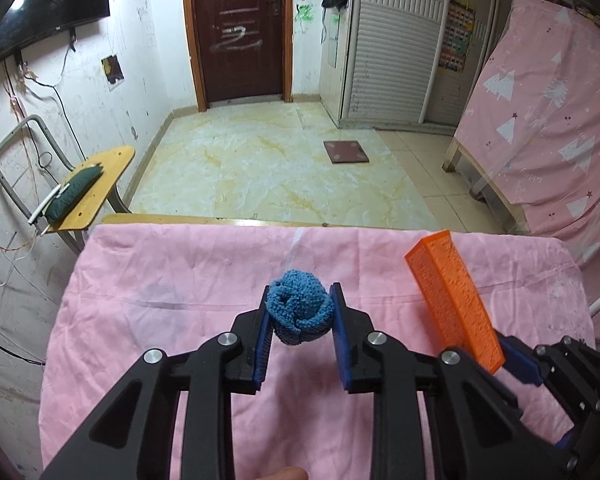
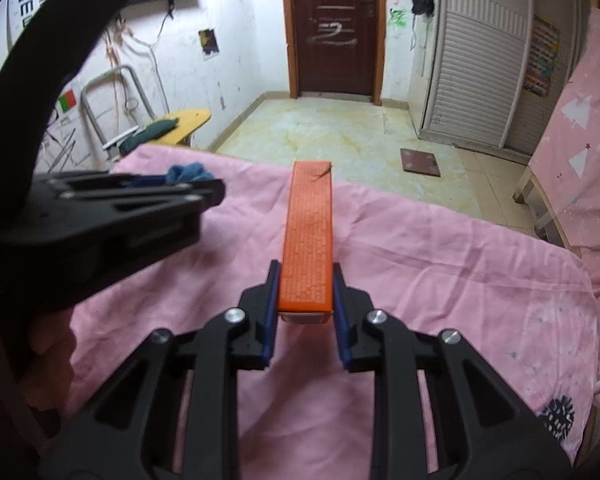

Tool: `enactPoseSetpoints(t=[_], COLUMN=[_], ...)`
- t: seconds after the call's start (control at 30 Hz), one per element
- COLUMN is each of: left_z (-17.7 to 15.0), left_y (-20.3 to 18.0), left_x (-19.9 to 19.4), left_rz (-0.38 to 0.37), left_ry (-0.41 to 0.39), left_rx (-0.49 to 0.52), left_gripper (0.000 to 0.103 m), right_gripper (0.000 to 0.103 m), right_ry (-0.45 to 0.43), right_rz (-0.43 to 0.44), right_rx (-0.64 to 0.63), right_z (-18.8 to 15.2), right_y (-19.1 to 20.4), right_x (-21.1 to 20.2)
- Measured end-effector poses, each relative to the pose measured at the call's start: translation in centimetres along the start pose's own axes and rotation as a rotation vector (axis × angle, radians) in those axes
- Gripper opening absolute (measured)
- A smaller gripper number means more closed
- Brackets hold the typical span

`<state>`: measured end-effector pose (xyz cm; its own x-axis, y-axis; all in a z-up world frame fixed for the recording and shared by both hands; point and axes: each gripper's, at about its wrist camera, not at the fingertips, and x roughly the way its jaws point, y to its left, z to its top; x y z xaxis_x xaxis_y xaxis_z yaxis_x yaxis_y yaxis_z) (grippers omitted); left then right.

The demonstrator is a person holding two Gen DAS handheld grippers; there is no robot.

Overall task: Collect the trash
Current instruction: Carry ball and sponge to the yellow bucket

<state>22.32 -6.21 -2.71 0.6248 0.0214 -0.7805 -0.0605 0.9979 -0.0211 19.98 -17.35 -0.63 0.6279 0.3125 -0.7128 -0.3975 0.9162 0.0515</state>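
Note:
A balled-up blue knitted cloth (image 1: 300, 306) is pinched between the blue pads of my left gripper (image 1: 300, 304), lifted just above the pink sheet (image 1: 160, 280). A long orange box (image 2: 308, 240) is clamped at its near end by my right gripper (image 2: 305, 284) and sticks out forward, tilted upward. In the left wrist view the orange box (image 1: 452, 300) and the right gripper's black body show at the right. In the right wrist view the left gripper's body fills the left side, with the blue cloth (image 2: 188, 172) peeking past it.
The pink sheet covers a table whose far edge (image 1: 260, 222) faces a tiled floor. A wooden chair (image 1: 96, 184) with a dark green bundle stands at the left. A brown square mat (image 1: 346, 152) lies on the floor. A pink-covered bed (image 1: 548, 120) is at the right.

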Motion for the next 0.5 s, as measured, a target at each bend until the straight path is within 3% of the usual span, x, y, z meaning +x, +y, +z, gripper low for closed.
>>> enactPoseSetpoints(t=[0.27,0.5], left_z=[-0.9,-1.9], left_y=[-1.8,-5.9], left_x=[-4.8,-9.0], left_rz=[-0.004,-0.007], left_ry=[-0.073,-0.155], left_rx=[0.011,0.078], left_gripper=[0.020,0.020], right_gripper=[0.022,0.022], right_ry=[-0.067,-0.128], right_rz=[-0.027,-0.058], right_rx=[0.037,0.078], right_z=[-0.7,-2.7], right_y=[-1.3,-2.6], right_x=[-3.9,-7.7])
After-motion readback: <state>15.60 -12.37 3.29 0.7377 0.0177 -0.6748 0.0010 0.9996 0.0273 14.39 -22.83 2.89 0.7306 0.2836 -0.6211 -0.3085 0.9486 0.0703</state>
